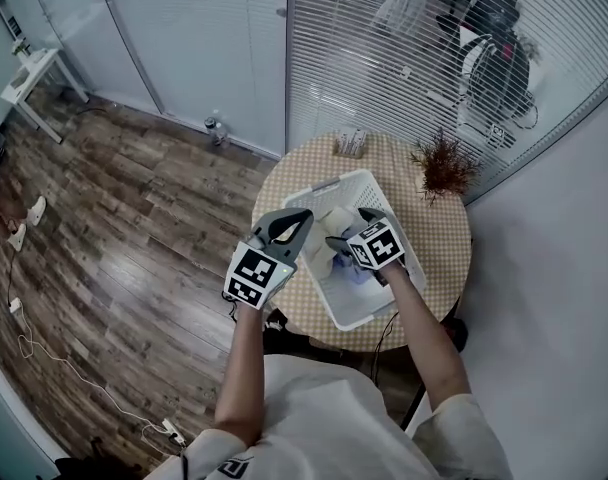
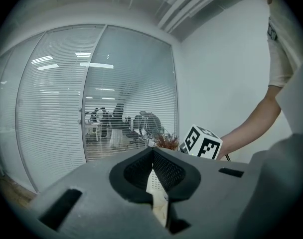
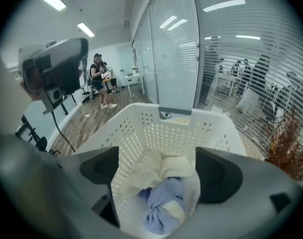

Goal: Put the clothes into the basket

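Note:
A white perforated basket [image 1: 380, 312] stands on the round checked table [image 1: 280, 180]. In it lie a cream cloth [image 3: 167, 169] and a blue cloth [image 3: 164, 203], bunched together. My right gripper [image 3: 158, 172] hangs over the basket, open wide, the clothes below its jaws and nothing between the pads. In the head view the right gripper [image 1: 346, 230] is above the basket's middle. My left gripper [image 1: 298, 217] hovers over the basket's left rim, shut and empty. In the left gripper view the left gripper [image 2: 152, 156] has its pads meeting at the tips, with a strip of basket [image 2: 156, 189] showing behind them.
A dried reddish plant [image 1: 444, 166] and a small holder [image 1: 351, 143] stand at the table's far edge. Glass walls with blinds rise behind the table, with people beyond. Wooden floor [image 1: 134, 218] lies to the left, with cables and a white desk [image 1: 29, 73].

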The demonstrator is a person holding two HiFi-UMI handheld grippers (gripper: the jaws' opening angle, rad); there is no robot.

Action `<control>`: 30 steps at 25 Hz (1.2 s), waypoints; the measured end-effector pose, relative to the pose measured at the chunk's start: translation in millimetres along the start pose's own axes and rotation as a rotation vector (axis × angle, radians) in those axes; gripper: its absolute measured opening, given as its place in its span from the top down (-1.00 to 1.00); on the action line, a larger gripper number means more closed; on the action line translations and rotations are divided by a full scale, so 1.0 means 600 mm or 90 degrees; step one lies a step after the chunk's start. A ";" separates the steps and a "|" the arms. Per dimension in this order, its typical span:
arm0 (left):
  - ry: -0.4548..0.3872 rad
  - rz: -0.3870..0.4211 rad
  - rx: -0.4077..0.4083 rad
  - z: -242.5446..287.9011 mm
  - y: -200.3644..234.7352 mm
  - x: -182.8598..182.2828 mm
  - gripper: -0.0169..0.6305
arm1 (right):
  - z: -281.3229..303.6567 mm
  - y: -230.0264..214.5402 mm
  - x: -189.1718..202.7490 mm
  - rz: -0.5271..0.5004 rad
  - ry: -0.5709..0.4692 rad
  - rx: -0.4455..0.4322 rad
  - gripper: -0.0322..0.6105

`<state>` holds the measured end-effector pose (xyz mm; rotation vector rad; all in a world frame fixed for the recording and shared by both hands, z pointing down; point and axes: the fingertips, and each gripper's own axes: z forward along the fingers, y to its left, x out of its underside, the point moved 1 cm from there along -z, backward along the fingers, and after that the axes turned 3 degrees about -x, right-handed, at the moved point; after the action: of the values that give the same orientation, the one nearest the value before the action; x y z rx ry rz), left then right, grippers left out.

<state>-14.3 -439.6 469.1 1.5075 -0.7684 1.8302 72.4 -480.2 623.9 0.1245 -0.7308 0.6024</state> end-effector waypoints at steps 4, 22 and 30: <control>0.004 0.003 0.015 0.012 -0.005 -0.003 0.91 | -0.051 0.005 -0.063 -0.012 -0.074 0.013 -0.51; 0.000 0.012 0.094 0.080 -0.068 -0.026 0.91 | -0.303 0.047 -0.110 -0.048 -0.415 0.113 -0.50; 0.002 0.028 0.129 0.094 -0.113 -0.029 0.91 | -0.350 0.041 -0.100 -0.025 -0.486 0.142 0.03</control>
<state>75.8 -442.7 464.6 1.6236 -0.6345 1.9932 147.6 -423.0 425.5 0.5963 -1.3912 0.5962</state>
